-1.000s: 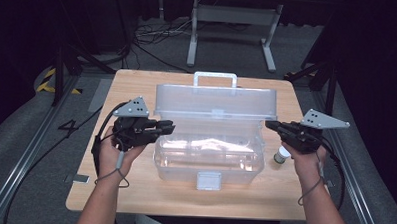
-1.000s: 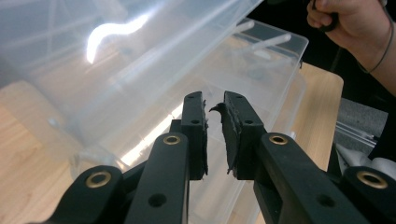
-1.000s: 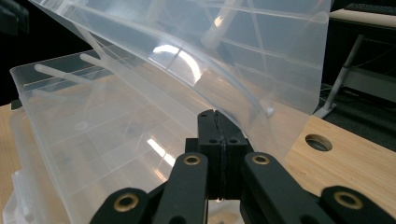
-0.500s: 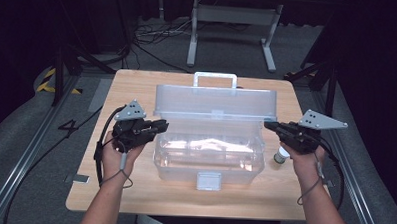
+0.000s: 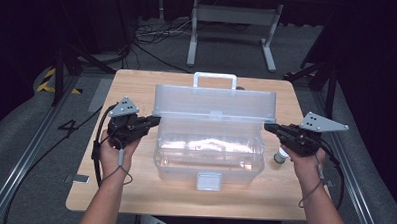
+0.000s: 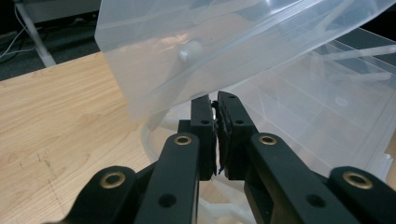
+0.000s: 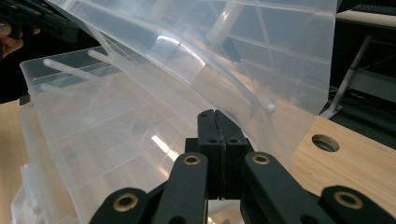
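Your clear plastic storage box (image 5: 209, 157) sits mid-frame on the wooden table (image 5: 137, 90), its lid (image 5: 214, 103) tilted up on the rear hinge with the handle (image 5: 215, 78) at the top. You hold the left gripper (image 5: 153, 121) at the lid's left edge and the right gripper (image 5: 269, 128) at its right edge; in both gripper views the jaws are pressed together with nothing between them, their tips just under the lid's rim, so you seem to be propping it rather than pinching it. That is the risk: a smooth rim resting on closed tips can slide off, and the lid would then drop onto the box, or swing backward if you push unevenly and twist it on its hinge. Whether the tips actually touch the plastic is hard to tell through the glare. At centre right of the frame, a small bottle-like item (image 5: 281, 157) stands just beside the box, close under your right hand (image 5: 305, 158), where a low sweep would topple it. The front latch (image 5: 207, 181) hangs free at lower centre.
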The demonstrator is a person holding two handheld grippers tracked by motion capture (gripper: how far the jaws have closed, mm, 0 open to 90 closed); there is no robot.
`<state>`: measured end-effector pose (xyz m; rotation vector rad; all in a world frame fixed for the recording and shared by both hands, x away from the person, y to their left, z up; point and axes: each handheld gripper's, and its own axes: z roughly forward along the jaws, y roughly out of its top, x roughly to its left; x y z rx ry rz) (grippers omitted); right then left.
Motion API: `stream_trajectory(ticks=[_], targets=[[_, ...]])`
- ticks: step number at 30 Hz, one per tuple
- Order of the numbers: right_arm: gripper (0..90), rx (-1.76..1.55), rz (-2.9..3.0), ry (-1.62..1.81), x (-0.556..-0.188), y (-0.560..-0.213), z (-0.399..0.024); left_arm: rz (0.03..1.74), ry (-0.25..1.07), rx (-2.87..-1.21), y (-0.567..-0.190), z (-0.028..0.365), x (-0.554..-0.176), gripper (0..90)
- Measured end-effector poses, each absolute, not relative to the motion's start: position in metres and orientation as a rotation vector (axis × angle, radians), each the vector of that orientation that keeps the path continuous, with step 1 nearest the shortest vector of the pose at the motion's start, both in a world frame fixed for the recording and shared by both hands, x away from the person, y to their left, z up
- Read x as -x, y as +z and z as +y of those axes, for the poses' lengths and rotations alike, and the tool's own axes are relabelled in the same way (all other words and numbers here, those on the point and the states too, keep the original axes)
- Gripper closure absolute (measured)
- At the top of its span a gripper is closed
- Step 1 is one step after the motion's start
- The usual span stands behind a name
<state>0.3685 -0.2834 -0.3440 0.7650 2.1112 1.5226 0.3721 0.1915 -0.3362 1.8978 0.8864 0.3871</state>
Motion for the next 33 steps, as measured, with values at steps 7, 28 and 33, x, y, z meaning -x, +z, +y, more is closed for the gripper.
stream_trajectory(ticks=[7,28,33], targets=[[76.7,-0.741,2.091,1.494,-0.356,-0.342,-0.281,0.885,0.384,-1.906,-0.334,0.193,-0.376,87.2],[57.2,-1.031,1.902,1.33,-0.354,-0.336,-0.271,0.876,0.374,-1.908,-0.331,0.192,-0.383,87.4],[58.4,-1.026,1.863,1.313,-0.361,-0.335,-0.255,0.877,0.372,-1.906,-0.331,0.192,-0.383,87.4]])
